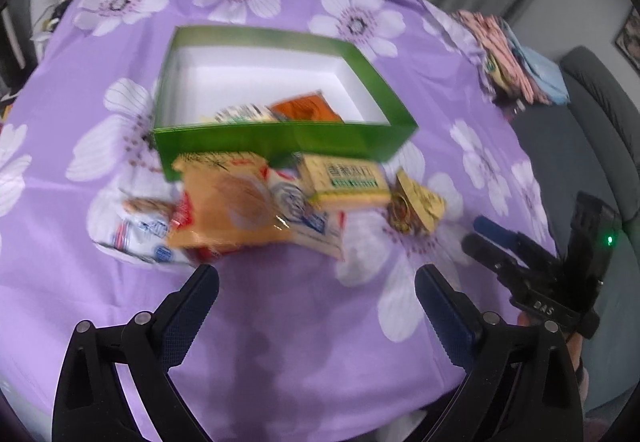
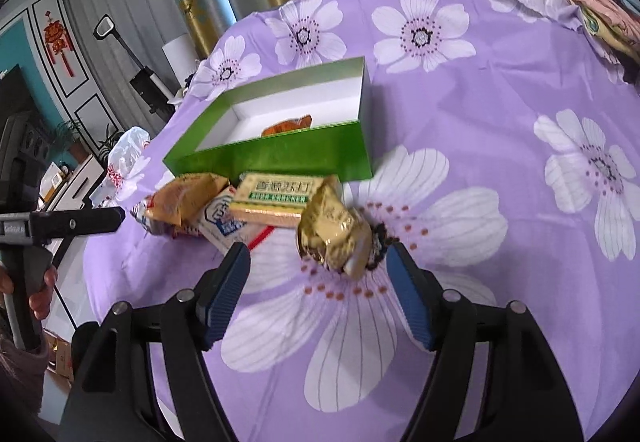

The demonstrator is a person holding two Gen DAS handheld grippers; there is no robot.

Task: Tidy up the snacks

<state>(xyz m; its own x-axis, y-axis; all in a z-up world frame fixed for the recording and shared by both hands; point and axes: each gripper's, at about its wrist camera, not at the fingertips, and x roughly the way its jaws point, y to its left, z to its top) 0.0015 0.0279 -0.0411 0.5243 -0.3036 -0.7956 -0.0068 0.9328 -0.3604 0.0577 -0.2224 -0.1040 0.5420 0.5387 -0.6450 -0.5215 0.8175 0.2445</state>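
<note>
Both claws are held released: left claw above bare tabletop, right claw around nothing, gold packet at its twelve o'clock. Snacks are piled beside the box.

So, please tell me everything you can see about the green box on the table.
The green box is an open, lidless rectangular tray, seemingly glossy cardboard, green outside and white inside. It sits flat on the purple flowered tablecloth. Inside lie an orange packet and a blurred pale one. Several snack packs lie against its near wall. Neither gripper touches it.
</note>
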